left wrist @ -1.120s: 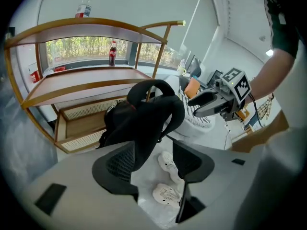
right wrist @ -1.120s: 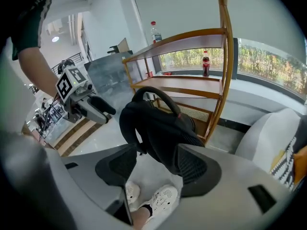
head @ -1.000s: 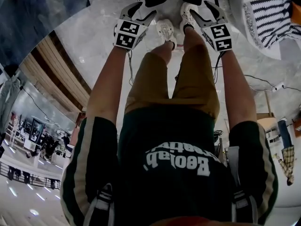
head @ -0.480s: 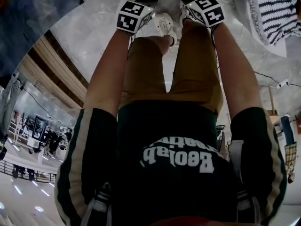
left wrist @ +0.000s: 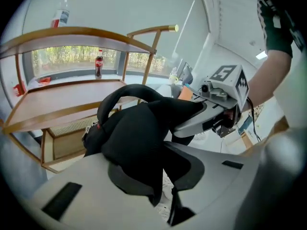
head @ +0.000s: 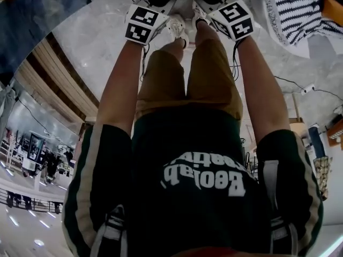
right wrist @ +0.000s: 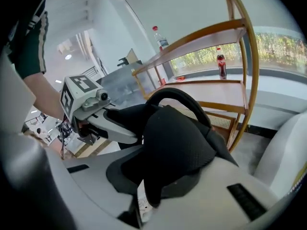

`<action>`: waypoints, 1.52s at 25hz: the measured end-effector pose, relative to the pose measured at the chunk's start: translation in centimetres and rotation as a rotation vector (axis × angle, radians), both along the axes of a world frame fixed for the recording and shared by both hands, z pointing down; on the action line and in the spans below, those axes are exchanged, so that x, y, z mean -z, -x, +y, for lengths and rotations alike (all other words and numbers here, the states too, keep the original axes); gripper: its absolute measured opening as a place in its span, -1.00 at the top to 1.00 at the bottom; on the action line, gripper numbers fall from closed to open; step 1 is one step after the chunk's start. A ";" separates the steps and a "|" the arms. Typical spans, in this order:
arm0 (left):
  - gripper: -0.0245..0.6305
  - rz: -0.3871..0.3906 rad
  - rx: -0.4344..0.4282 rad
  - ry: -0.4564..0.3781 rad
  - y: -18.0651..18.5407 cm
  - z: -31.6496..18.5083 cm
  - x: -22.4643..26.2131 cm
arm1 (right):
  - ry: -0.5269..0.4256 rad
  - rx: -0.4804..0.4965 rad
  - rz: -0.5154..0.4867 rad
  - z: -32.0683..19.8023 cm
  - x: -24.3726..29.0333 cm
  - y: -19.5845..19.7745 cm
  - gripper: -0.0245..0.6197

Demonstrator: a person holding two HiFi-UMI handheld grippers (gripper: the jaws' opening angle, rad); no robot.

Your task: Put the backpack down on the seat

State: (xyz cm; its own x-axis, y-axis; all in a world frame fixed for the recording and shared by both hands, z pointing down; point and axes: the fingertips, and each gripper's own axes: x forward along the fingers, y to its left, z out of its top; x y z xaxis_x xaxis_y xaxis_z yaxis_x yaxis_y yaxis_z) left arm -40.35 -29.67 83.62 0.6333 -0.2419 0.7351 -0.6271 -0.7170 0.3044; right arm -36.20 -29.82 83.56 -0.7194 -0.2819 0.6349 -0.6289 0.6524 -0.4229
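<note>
A person in a dark green shirt with white lettering (head: 198, 159) and tan shorts (head: 187, 79) looks steeply down along two bare arms. The arms reach forward side by side over a pale marble floor (head: 91, 42).

To the left of the black fabric backpack (left wrist: 136, 133) is the left gripper (left wrist: 156, 178), grey, with a cube of black-and-white square markers. Its jaws have just been closing and now stand narrow, pinching a fold of the backpack's black fabric between the pads.

The backpack hangs between the two grippers, held by both at once. Its curved black carry handle (left wrist: 125, 92) arches over the top. In the head view only the dark edge of the backpack shows, at the top of the frame, with the person's white shoes (head: 177, 25) just beside it.

Behind the backpack stands a curved wooden shelf unit (left wrist: 72, 92). A cola bottle with a red label (left wrist: 99, 65) stands upright on its middle shelf, and a clear bottle with a red cap (left wrist: 61, 14) stands on the top shelf.

To the right of the backpack is the right gripper (right wrist: 160, 176), built the same way. Its jaws have also just been closing and stand narrow, clamped on a padded flap of the backpack's black mesh fabric. Each gripper's own camera shows the other gripper biting the backpack from the opposite side.

Well to the right of the backpack — at the upper corner of the head view — lies a black-and-white striped cloth (head: 292, 9).
</note>
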 end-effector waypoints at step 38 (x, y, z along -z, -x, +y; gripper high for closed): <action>0.68 0.186 0.110 -0.559 -8.3 1.2 56.9 | -0.658 0.120 -0.168 1.4 57.4 -6.9 0.71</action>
State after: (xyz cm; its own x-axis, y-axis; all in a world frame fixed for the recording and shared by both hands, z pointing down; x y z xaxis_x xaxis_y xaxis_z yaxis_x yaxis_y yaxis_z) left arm -32.09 -28.44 26.75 0.6885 -0.6311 0.3573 -0.6789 -0.7341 0.0115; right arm -29.27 -28.41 26.19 -0.8432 -0.4830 0.2360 -0.4970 0.8677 0.0000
